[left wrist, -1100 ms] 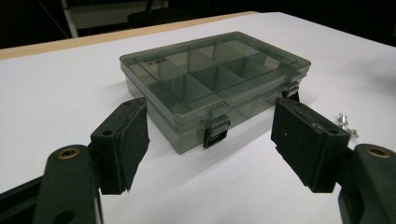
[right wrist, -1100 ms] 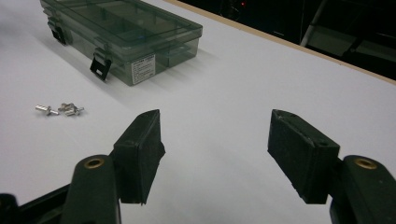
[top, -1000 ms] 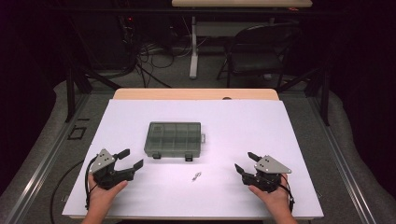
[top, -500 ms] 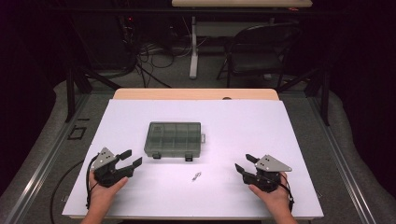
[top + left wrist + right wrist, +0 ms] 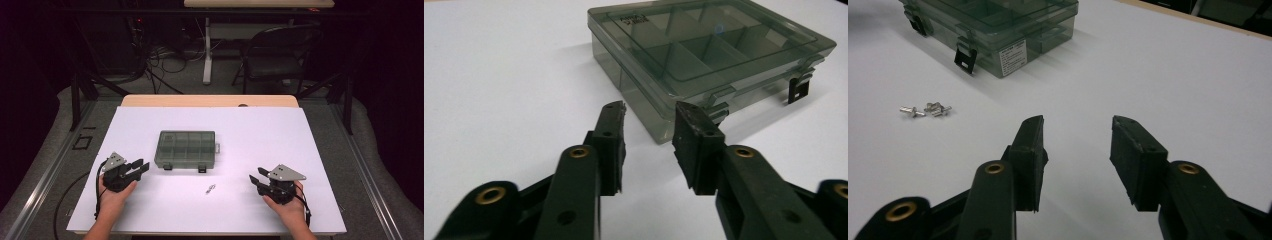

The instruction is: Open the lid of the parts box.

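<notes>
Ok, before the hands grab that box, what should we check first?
1. Box lid shut, both latches down: ok.
2. Left gripper empty, aimed at the box's near corner; its jaws have just been closing with nothing between them: ok.
3. Right gripper empty; jaws have also just been closing on nothing: ok.
4. Small metal parts lie loose on the white table, apart from the box: ok.
5. Anything inside the box's compartments: cannot tell.
</notes>
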`<action>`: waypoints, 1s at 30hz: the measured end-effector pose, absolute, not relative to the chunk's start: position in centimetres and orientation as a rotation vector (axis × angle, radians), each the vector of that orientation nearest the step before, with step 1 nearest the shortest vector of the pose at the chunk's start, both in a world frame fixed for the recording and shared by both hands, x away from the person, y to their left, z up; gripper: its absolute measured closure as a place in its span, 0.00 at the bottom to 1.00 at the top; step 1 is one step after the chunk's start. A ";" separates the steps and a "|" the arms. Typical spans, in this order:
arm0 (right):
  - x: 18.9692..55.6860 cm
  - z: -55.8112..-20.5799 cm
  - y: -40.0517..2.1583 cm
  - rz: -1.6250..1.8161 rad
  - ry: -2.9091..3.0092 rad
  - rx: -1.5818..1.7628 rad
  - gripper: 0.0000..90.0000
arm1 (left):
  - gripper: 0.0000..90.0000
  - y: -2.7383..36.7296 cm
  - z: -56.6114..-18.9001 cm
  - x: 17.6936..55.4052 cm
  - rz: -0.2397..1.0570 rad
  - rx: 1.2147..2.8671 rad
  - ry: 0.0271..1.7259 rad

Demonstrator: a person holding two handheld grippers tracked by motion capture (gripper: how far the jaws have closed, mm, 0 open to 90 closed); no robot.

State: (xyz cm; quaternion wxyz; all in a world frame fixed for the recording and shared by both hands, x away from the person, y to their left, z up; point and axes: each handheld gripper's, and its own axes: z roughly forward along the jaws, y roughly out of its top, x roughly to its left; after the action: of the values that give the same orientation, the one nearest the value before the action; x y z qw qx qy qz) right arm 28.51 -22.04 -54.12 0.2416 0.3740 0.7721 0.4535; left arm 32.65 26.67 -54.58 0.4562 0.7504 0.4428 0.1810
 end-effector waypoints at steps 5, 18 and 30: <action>29.2 -54.1 -21.4 1.223 2.137 1.016 0.72 | 0.84 26.1 -54.7 33.2 0.448 1.900 1.089; 31.2 -54.0 -18.0 1.203 2.207 0.950 0.94 | 1.00 25.1 -55.2 34.4 0.377 1.959 1.102; 33.5 -53.6 -15.3 1.240 2.223 0.968 1.00 | 1.00 24.9 -55.3 34.6 0.366 1.987 1.094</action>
State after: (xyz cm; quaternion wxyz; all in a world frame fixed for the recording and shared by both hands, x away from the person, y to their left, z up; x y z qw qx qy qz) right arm 33.53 -15.34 -53.61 0.2074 0.3478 0.7986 0.4453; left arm 34.55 24.93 -55.34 0.4096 0.7888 0.4345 0.1453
